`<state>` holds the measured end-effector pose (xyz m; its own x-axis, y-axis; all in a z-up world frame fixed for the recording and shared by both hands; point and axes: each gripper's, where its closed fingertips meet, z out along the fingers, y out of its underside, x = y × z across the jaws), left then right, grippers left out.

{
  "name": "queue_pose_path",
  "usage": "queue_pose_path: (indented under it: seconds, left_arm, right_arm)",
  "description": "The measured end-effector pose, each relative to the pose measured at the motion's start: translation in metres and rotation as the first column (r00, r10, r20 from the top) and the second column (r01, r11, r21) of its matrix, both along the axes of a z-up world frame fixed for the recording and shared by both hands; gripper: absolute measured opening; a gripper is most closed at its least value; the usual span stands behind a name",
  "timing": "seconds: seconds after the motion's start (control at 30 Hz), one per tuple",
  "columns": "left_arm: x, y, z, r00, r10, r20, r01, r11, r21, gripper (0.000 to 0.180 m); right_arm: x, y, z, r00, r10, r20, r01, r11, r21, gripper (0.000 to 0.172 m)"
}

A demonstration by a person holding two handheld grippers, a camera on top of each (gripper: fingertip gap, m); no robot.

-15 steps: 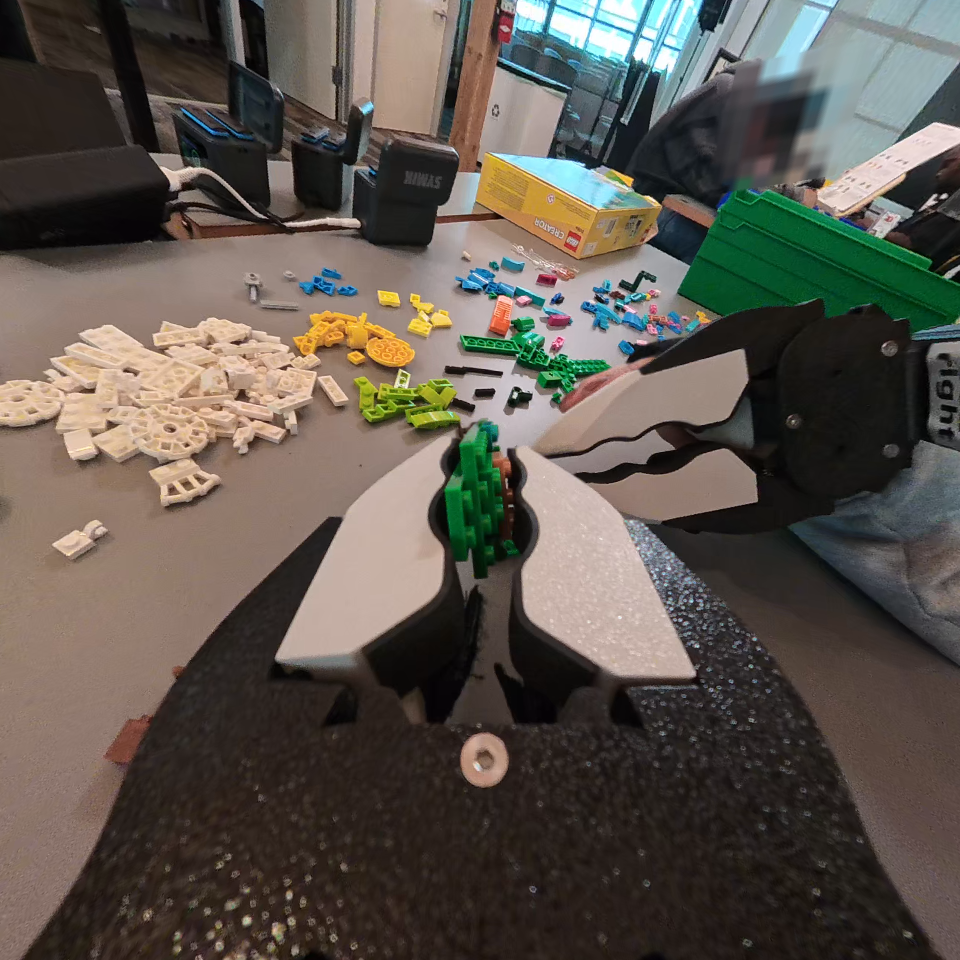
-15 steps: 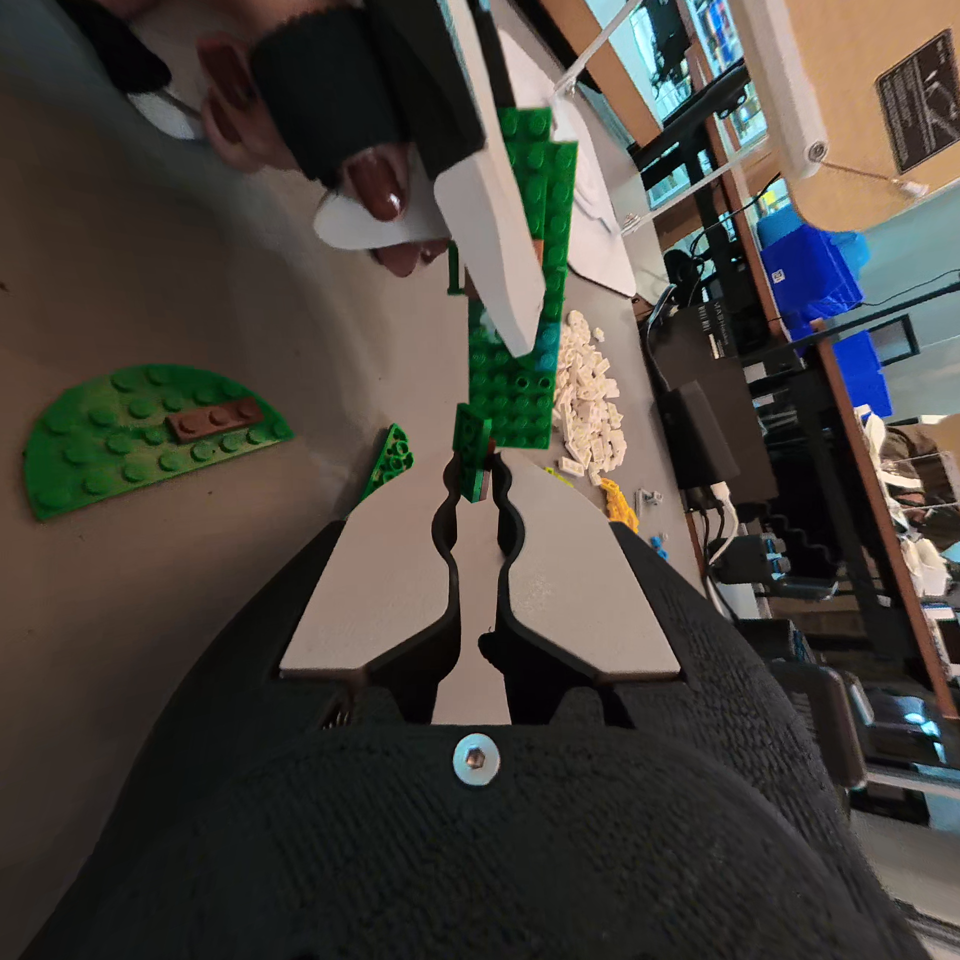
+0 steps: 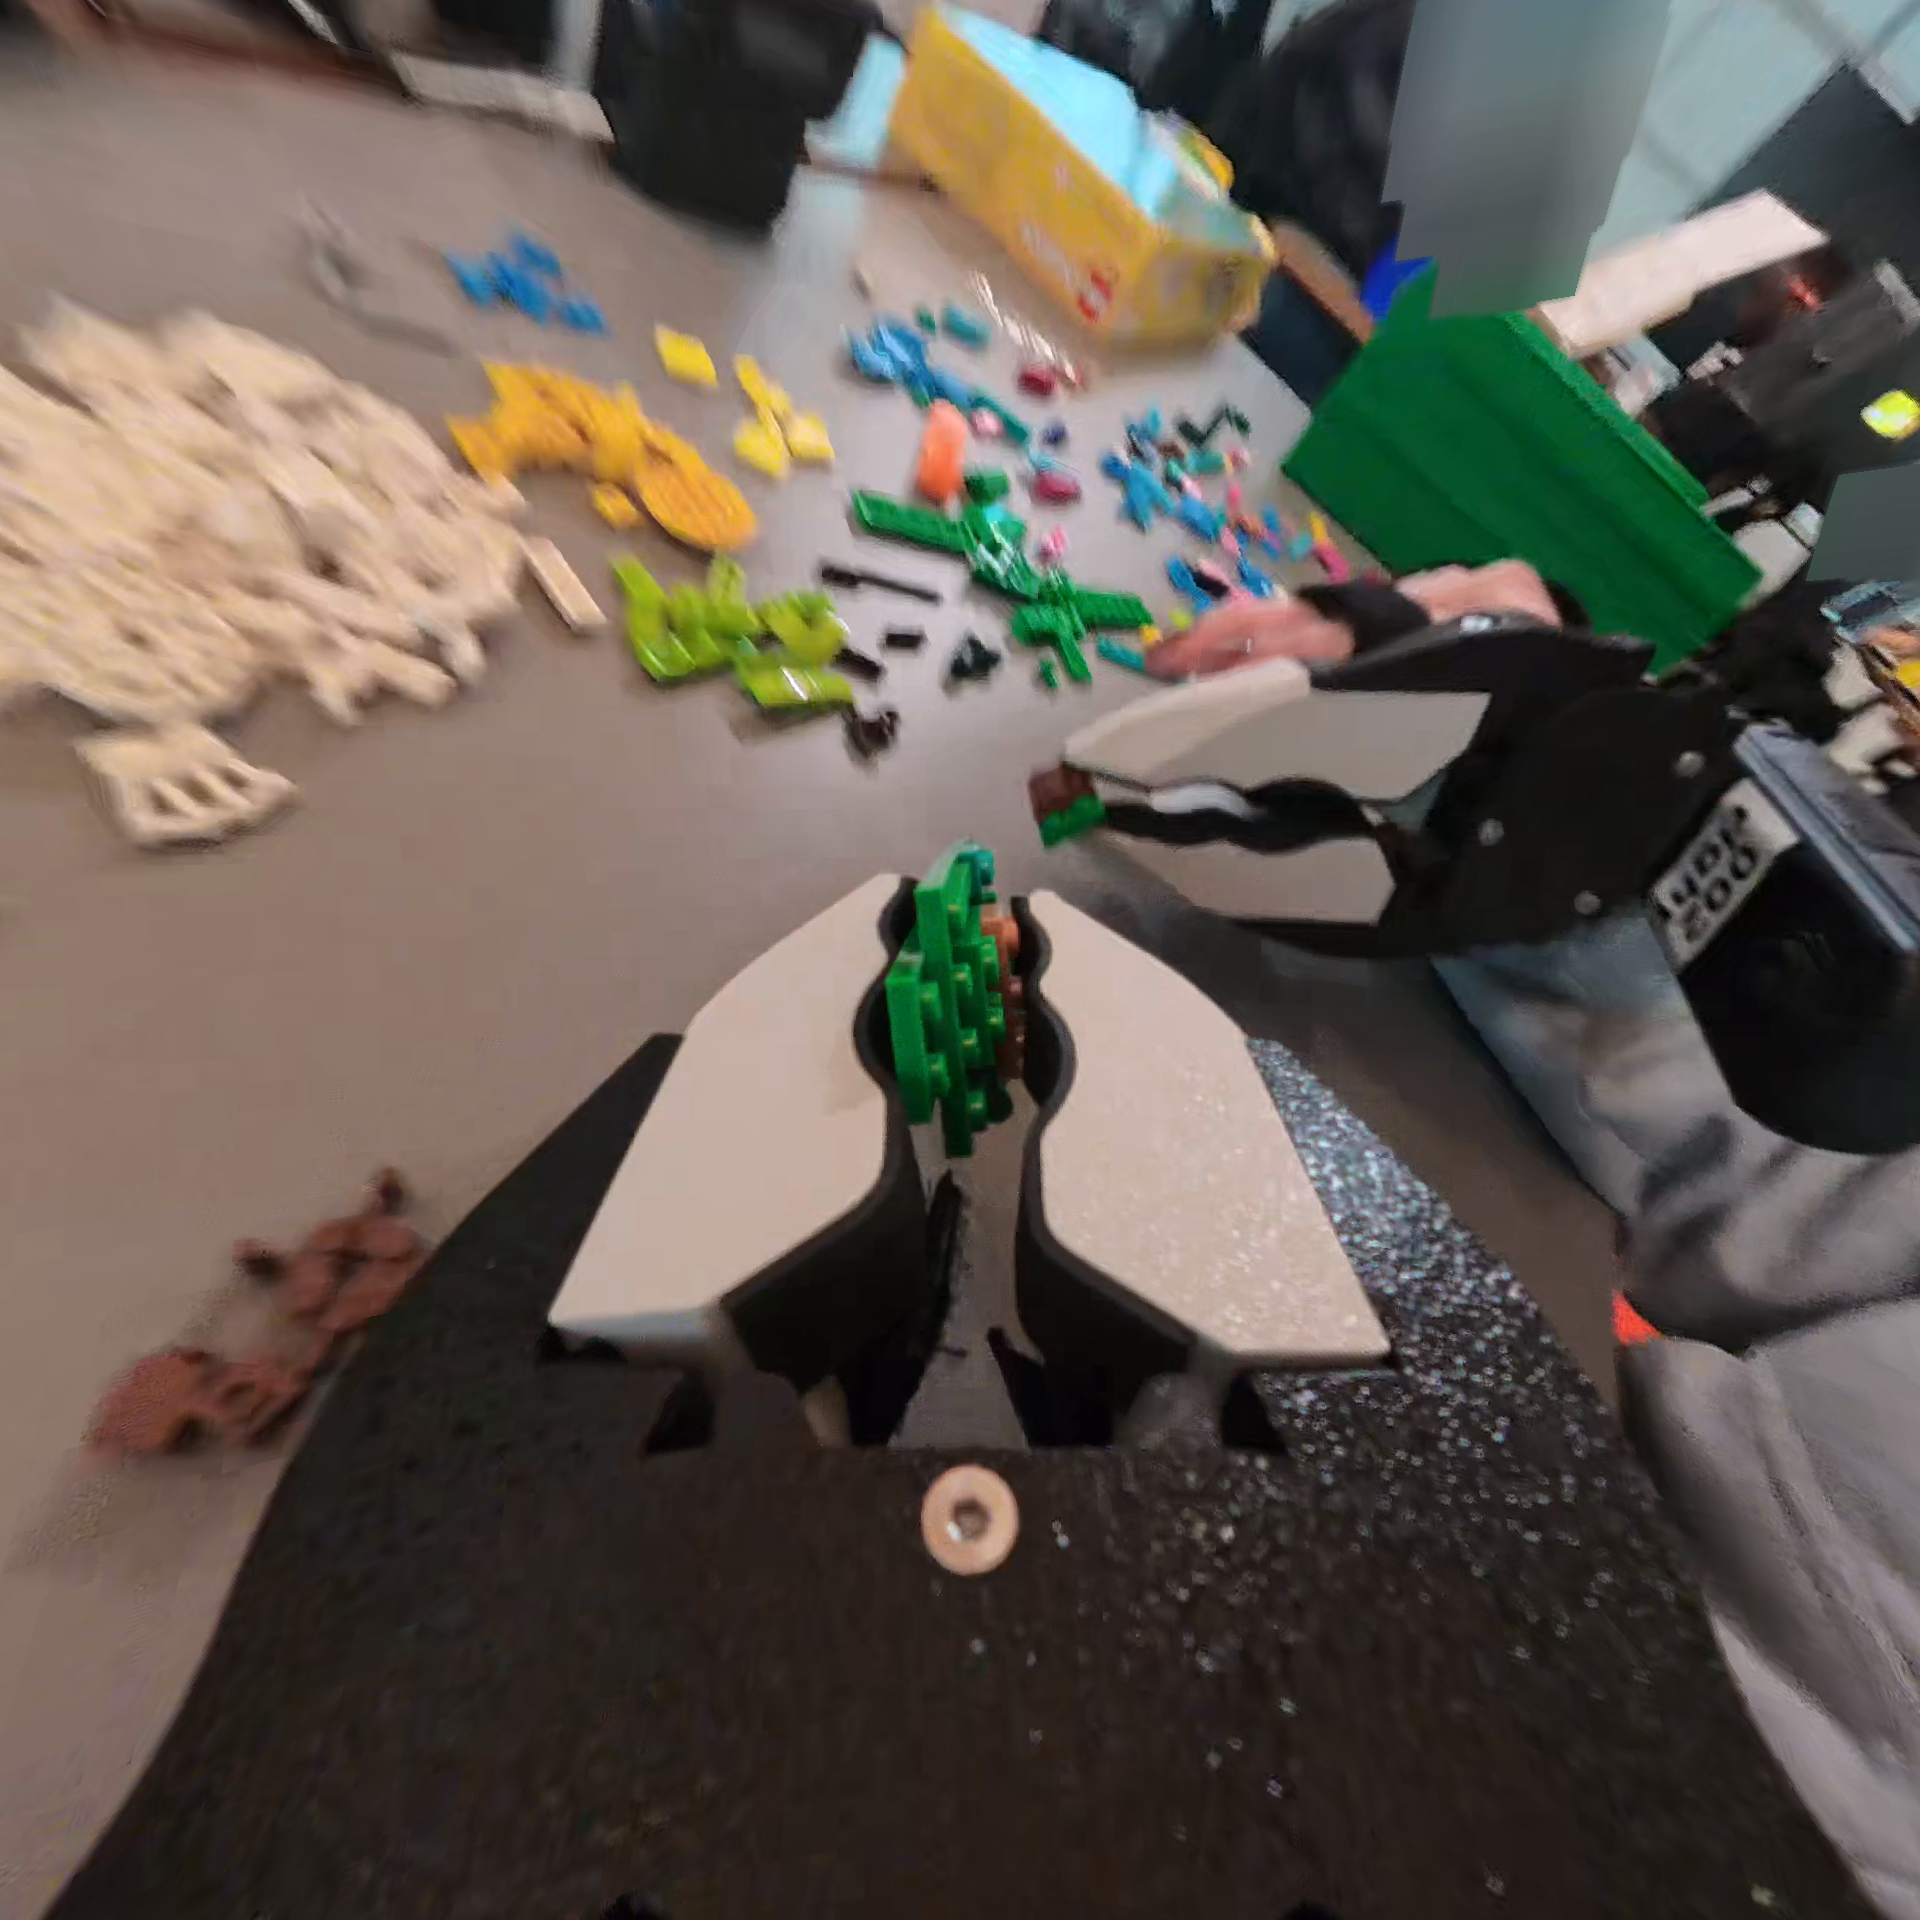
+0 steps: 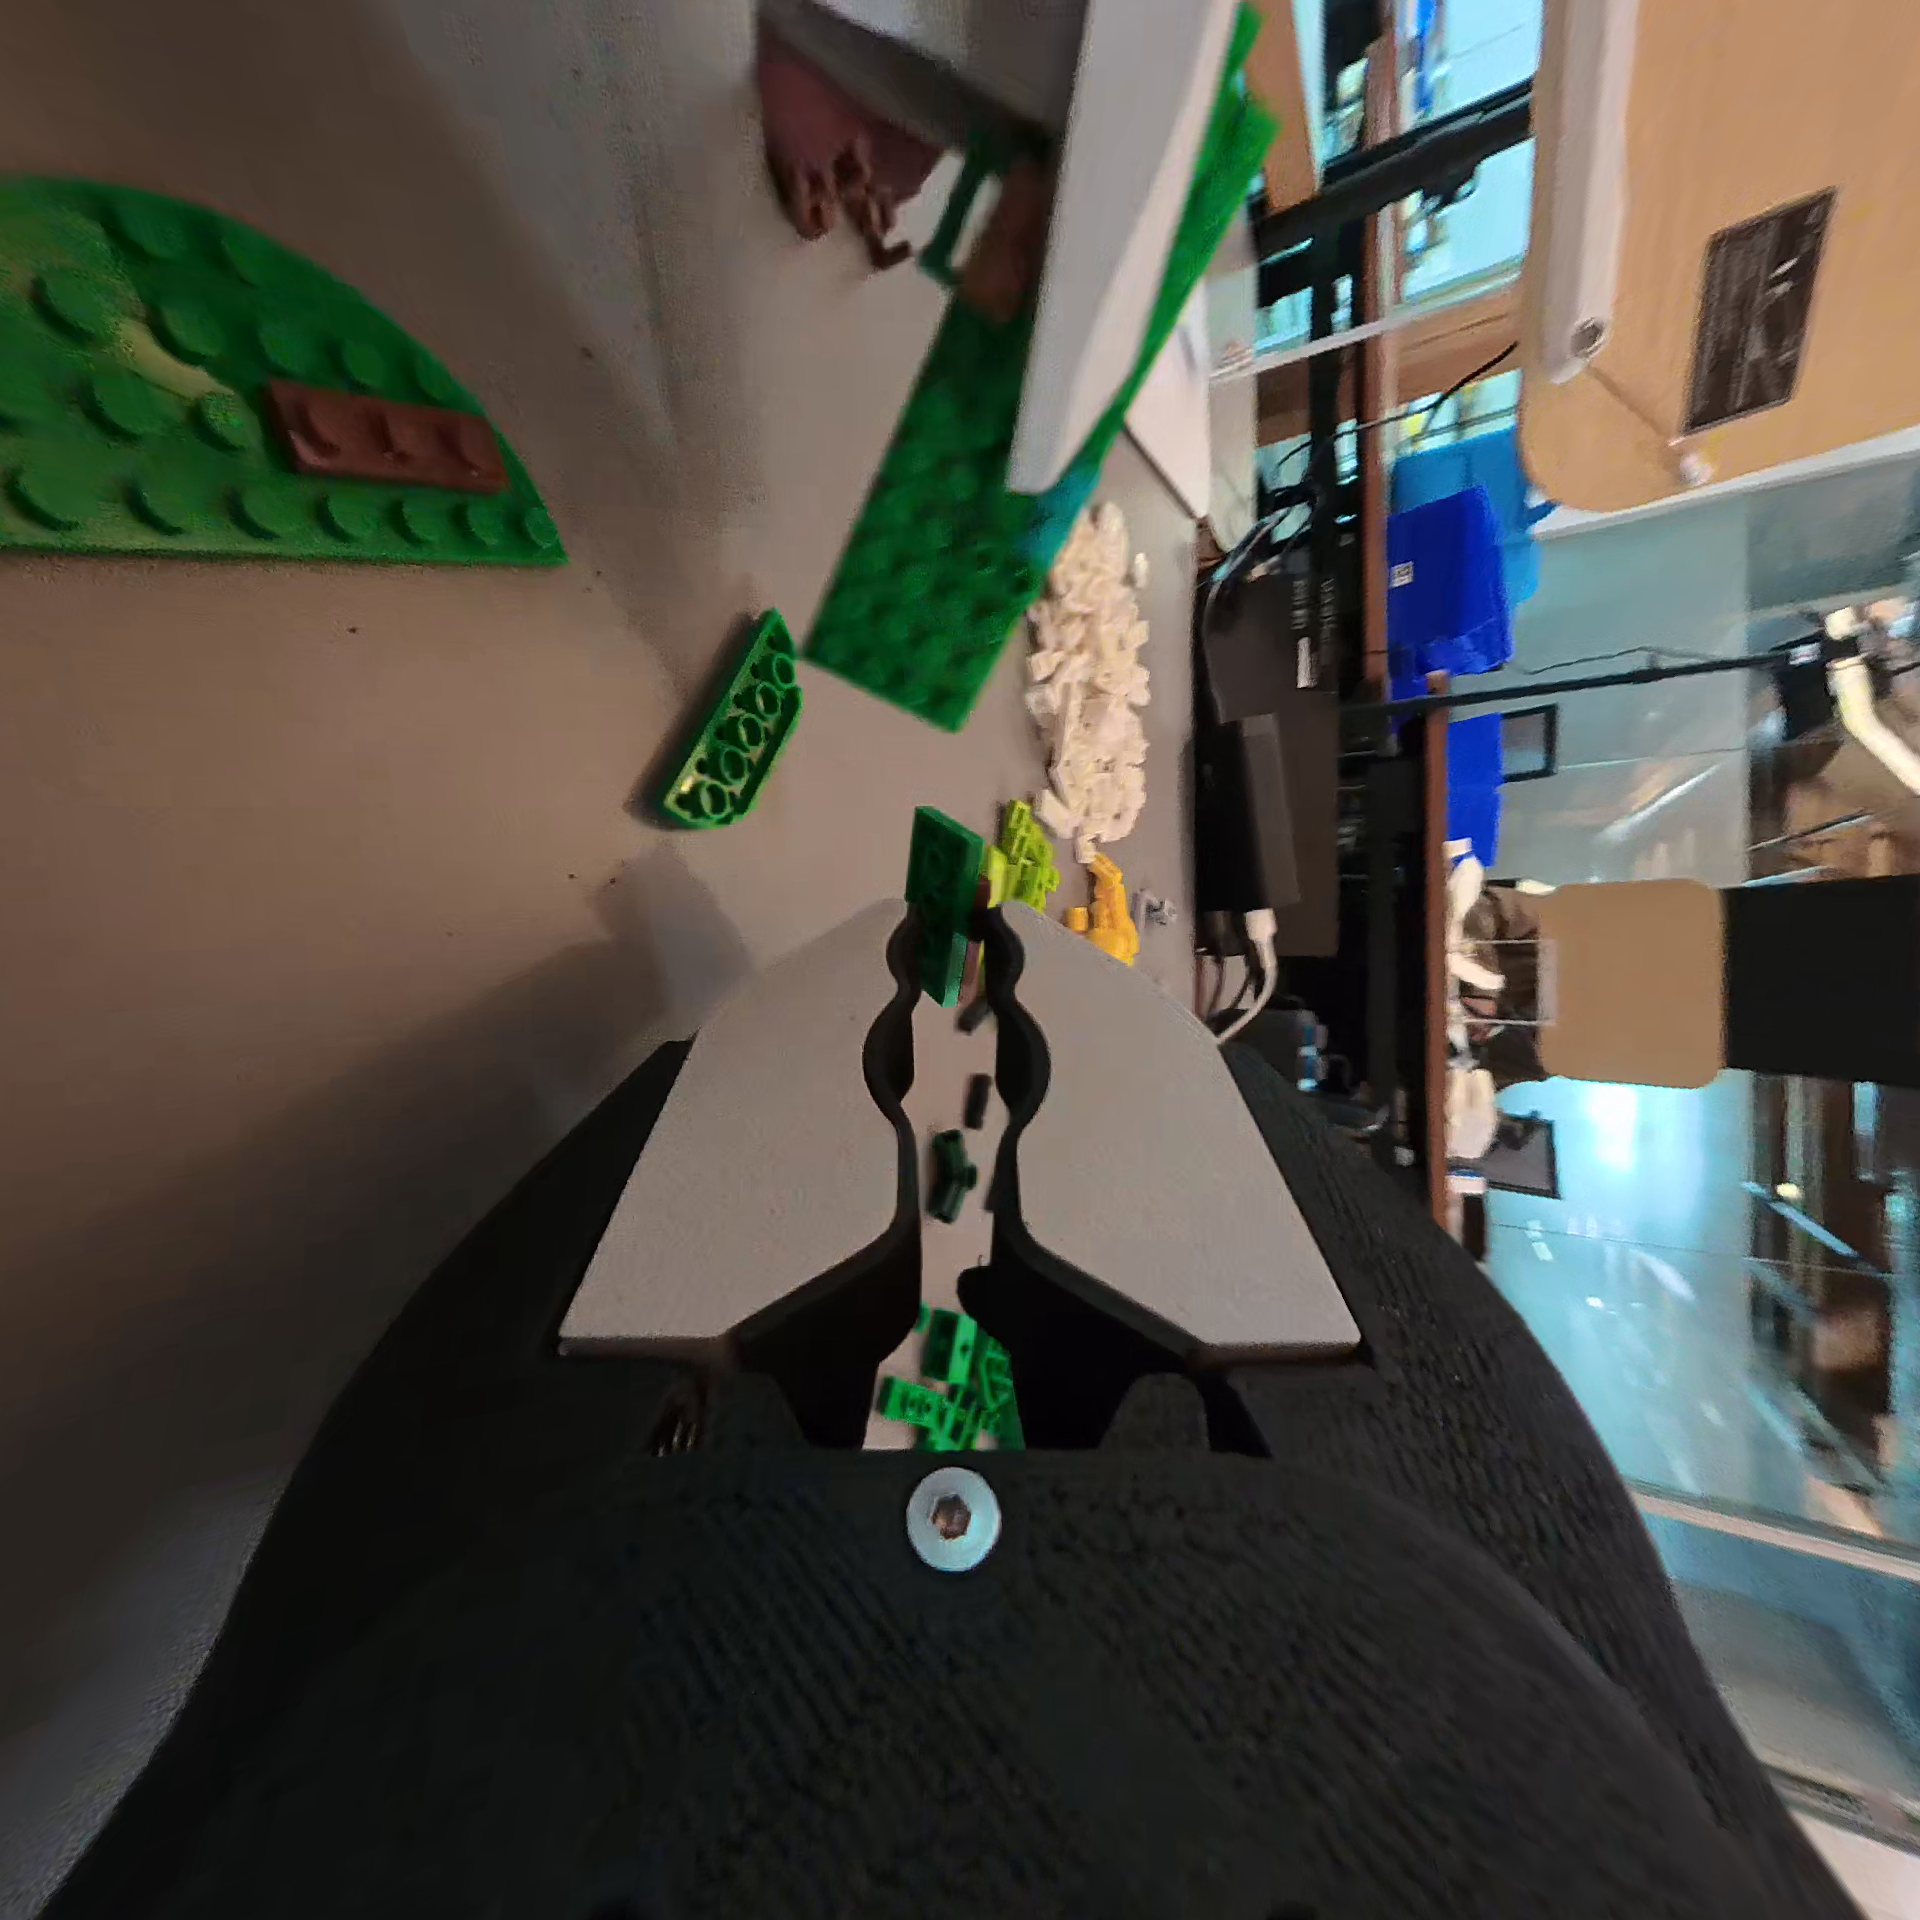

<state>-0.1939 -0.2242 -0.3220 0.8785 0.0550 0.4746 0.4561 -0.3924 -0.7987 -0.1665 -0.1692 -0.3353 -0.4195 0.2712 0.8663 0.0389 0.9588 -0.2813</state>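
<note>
Between the fingers of the left gripper [image 3: 961, 914] sits a green plate assembly [image 3: 951, 1023] of studded building bricks, held on edge with brown pieces on its right face; both pads press against it, one on each side. To its right and a little farther off, apart from it, the right gripper [image 3: 1070, 805] comes in sideways, its fingertips clenched on a small green and brown piece [image 3: 1065, 805]. The right wrist view shows that same small piece [image 4: 945, 904] pinched at the very tips of the fingers, with the big green assembly [image 4: 935, 582] hanging tilted ahead under the pale finger [image 4: 1112, 239] of the other gripper. On the grey table [image 3: 416, 935] beyond lie sorted heaps: white bricks [image 3: 208, 540] far left, orange ones [image 3: 613, 457], lime ones [image 3: 727, 634], green ones [image 3: 1029, 582], and blue ones [image 3: 1174, 499]. Brown bits [image 3: 260, 1320] lie near the left gripper's body. A green half-round plate [image 4: 208, 416] bearing a brown strip [image 4: 384, 436] lies flat on the table, and a green curved brick [image 4: 738, 727] rests beside it. A yellow box [image 3: 1081, 218] and a green bin [image 3: 1507, 488] stand at the far edge. Much of the left wrist view is blurred.
</note>
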Motion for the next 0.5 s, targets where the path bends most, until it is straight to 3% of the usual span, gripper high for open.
queue_pose_path:
  seconds: [0.1,0.23,0.33,0.5]
  left_arm:
    - [0.016,0.001,-0.014,0.994,-0.075,0.079,0.081,0.994,-0.07,0.018]
    - [0.017,0.005,-0.022,0.998,-0.063,0.013,0.064,0.992,-0.11,0.056]
    - [0.008,0.009,-0.013,0.997,-0.005,-0.078,0.0,0.998,-0.057,0.076]
    - [0.006,0.01,0.011,0.985,0.032,-0.17,-0.023,0.998,0.053,0.086]
  right_arm:
    - [0.001,0.002,0.011,0.992,0.024,-0.12,-0.016,0.998,0.063,0.01]
    - [0.003,0.001,0.025,0.966,0.057,-0.253,-0.026,0.992,0.125,0.01]
    - [0.002,0.001,0.037,0.933,0.076,-0.352,-0.008,0.981,0.191,0.009]
    - [0.002,-0.002,0.05,0.873,0.122,-0.472,0.047,0.943,0.33,0.009]
